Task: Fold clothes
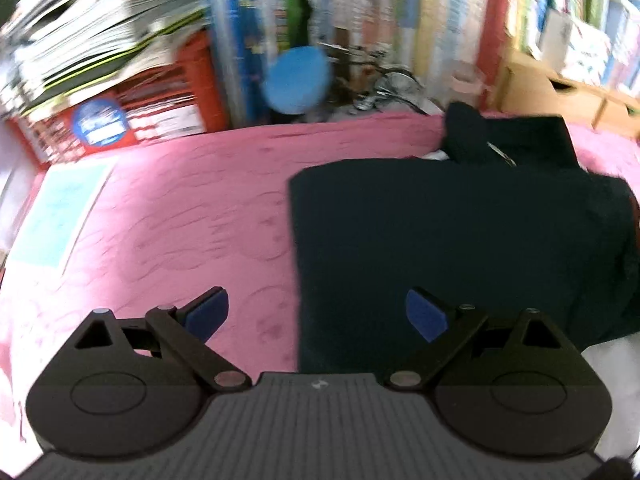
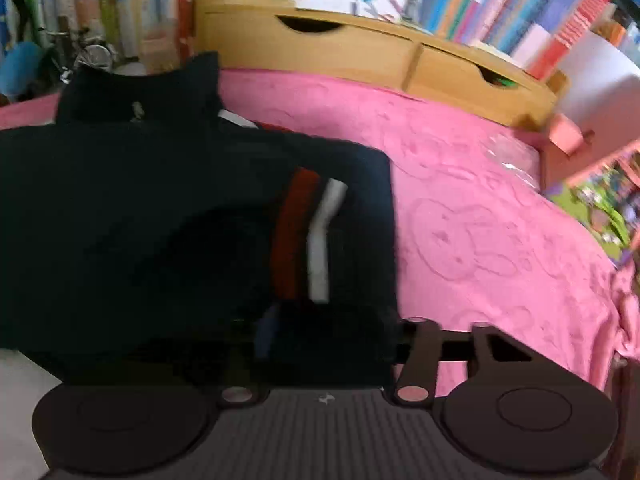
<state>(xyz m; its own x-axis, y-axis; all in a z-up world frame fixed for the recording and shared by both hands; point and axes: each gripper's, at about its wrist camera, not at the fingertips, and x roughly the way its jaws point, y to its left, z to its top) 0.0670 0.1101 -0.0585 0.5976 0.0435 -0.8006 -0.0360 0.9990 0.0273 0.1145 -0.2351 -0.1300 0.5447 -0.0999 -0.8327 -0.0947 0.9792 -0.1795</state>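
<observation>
A dark navy garment (image 1: 460, 240) lies partly folded on the pink bedspread (image 1: 180, 220), its collar end toward the bookshelves. In the right wrist view the same garment (image 2: 140, 220) shows a red and white stripe (image 2: 308, 240). My left gripper (image 1: 316, 316) hovers low over the garment's left edge, open, with nothing between its blue pads (image 1: 208, 314). My right gripper (image 2: 328, 340) sits at the garment's near hem. Dark cloth bunches over and between its fingers and hides the tips, and it appears shut on the fabric.
Bookshelves and stacked magazines (image 1: 100, 40) stand behind the bed. A light blue sheet of paper (image 1: 60, 220) rests on the bedspread's left side. A wooden drawer unit (image 2: 360, 52) runs along the back right. White cloth (image 2: 20, 408) shows at the near edge.
</observation>
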